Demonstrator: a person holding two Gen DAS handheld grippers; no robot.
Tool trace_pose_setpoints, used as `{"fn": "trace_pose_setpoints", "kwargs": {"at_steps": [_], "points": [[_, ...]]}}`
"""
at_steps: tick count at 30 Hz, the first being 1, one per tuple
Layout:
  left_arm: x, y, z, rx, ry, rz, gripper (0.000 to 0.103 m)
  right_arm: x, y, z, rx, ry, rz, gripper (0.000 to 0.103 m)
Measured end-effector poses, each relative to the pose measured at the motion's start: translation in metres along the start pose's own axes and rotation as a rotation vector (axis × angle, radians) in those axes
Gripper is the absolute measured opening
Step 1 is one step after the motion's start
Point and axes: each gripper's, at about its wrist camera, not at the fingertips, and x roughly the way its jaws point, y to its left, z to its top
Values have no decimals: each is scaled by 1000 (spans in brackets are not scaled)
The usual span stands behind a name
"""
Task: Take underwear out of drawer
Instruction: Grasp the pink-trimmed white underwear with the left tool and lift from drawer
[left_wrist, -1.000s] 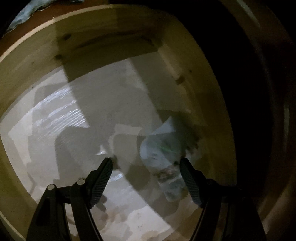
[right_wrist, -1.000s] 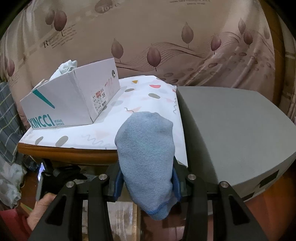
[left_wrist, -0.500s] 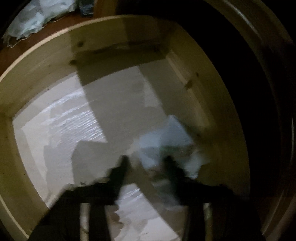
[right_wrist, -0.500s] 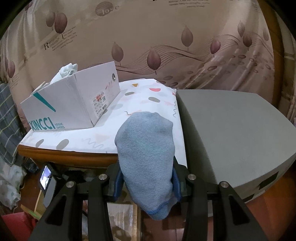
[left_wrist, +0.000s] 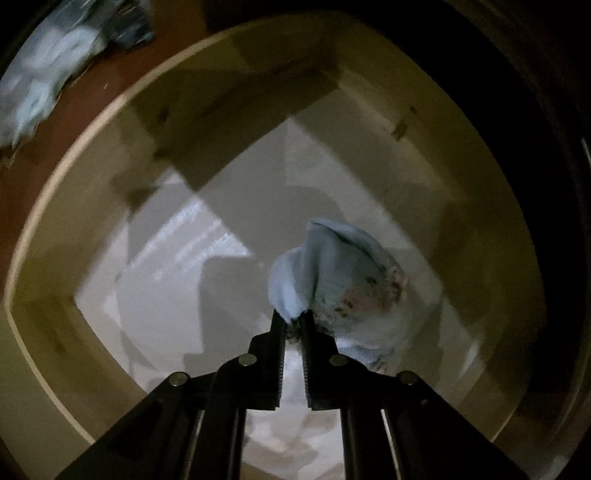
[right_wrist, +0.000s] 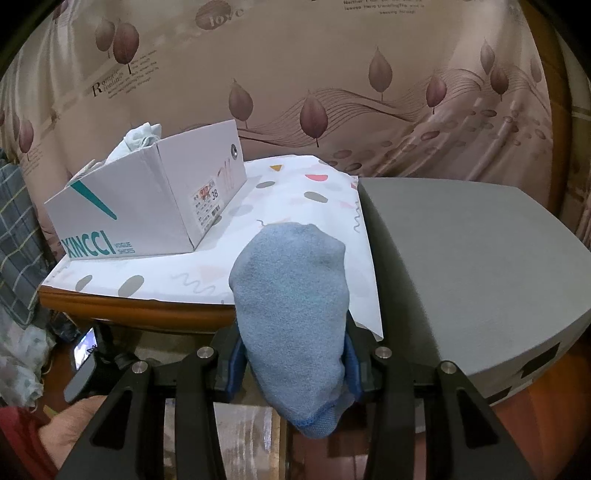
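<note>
Drawer (left_wrist: 461, 177), left fingers (left_wrist: 277, 325) now pinching underwear (left_wrist: 332, 273)

1. The wooden drawer (left_wrist: 476, 206) has a pale liner sheet (left_wrist: 207, 266) covering its bottom.
2. The light blue underwear (left_wrist: 343, 269) sits bunched over the liner near the right wall.
3. The wooden table (right_wrist: 122, 308) carries a patterned white cloth (right_wrist: 295, 195).
4. A shoe box (right_wrist: 147, 206) stands on the cloth.

left tool (left_wrist: 291, 317) now pinched onto pale underwear (left_wrist: 332, 273), bunched upward
</note>
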Motion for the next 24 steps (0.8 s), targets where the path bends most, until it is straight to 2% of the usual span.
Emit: {"fn": "trace_pose_setpoints", "kwargs": {"at_steps": [2, 7, 9, 12, 13, 17, 22, 24], "points": [[-1, -5, 6, 78, 16, 19, 8, 0, 0, 0, 4, 1, -1, 40], [-6, -12, 16, 170, 78, 45, 11, 2, 1, 0, 10, 10, 8, 40], [-10, -15, 23, 179, 80, 8, 17, 3, 2, -1, 4, 11, 5, 40], [-18, -20, 23, 129, 71, -54, 42, 3, 3, -1, 7, 17, 12, 40], [-19, -23, 24, 95, 68, -76, 46, 3, 4, -1, 6, 17, 14, 40], [-20, -21, 31, -66, 71, -130, 54, 4, 7, -2, -11, 24, 19, 40], [-15, -25, 26, -130, 43, -123, 57, 5, 8, -3, -16, 28, 32, 41], [-13, -23, 36, -154, 17, -101, 59, 6, 8, -3, -15, 31, 33, 41]]}}
